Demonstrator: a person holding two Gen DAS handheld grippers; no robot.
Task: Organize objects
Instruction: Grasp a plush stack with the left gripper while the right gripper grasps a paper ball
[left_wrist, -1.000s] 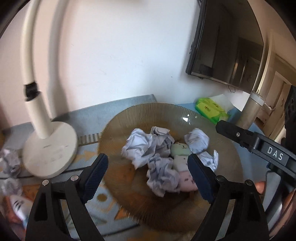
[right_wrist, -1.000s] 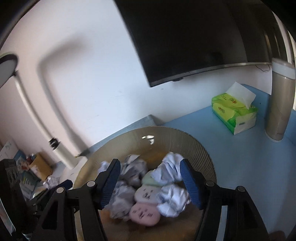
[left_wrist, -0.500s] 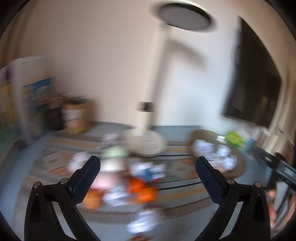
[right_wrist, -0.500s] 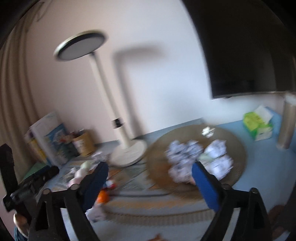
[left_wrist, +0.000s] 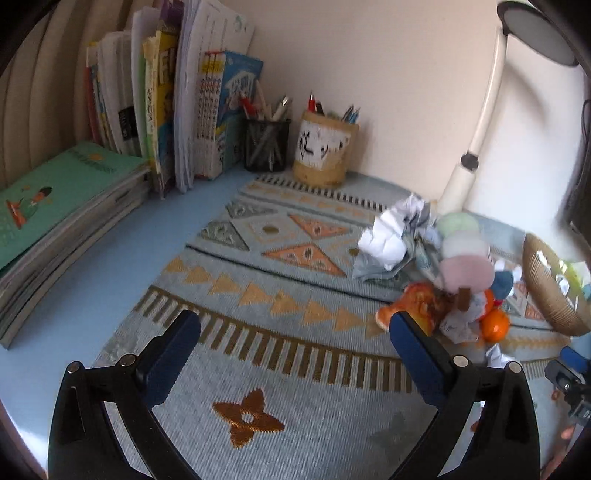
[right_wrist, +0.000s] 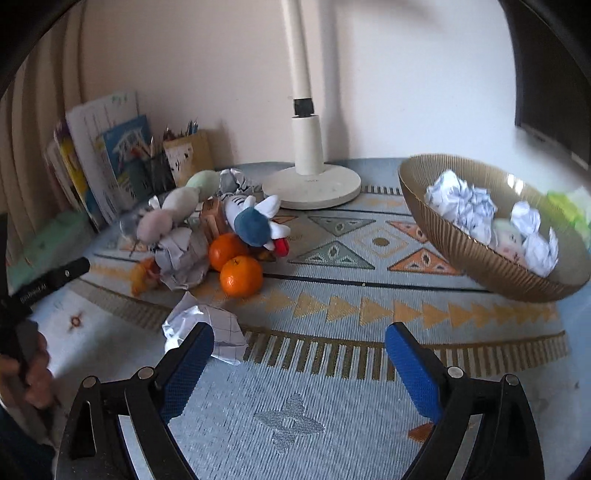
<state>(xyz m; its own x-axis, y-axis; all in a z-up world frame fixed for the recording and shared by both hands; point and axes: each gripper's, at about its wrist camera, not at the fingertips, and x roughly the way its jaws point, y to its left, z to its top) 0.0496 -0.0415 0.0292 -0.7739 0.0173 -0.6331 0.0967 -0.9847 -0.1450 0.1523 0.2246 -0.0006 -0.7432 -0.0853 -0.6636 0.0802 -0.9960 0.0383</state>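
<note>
Left gripper (left_wrist: 295, 339) jaws wide apart, nothing between them, hanging over the patterned mat (left_wrist: 280, 258) on the blue surface (left_wrist: 92, 266). Right gripper (right_wrist: 300, 345) jaws also apart and empty, over the near part of the same mat.

Clutter pile sits left of centre in the right wrist view: two oranges (right_wrist: 236, 264) touching each other, a blue-and-white plush (right_wrist: 255, 218) just behind them, crumpled paper (right_wrist: 183, 258) to their left, pastel plush balls (right_wrist: 173, 210) further left and behind. One loose paper wad (right_wrist: 207, 328) lies nearer, just beside the right gripper's left finger. In the left wrist view the same pile is at right, close to that gripper's right finger; contact cannot be told.

Ribbed brown bowl (right_wrist: 491, 236) at right on the mat, holding paper balls (right_wrist: 461, 203) and a pale plush, partly blurred. White lamp base (right_wrist: 312, 184) at far centre, between pile and bowl, stem going up out of frame.

Far left against the wall: upright books (left_wrist: 177, 99), a flat stack of booklets (left_wrist: 59, 210) in front of them, a black mesh pen cup (left_wrist: 264, 146) and a yellow pen holder (left_wrist: 325, 151) side by side.

A person's hand (right_wrist: 27, 373) on the left gripper's handle shows at the left edge of the right wrist view.
</note>
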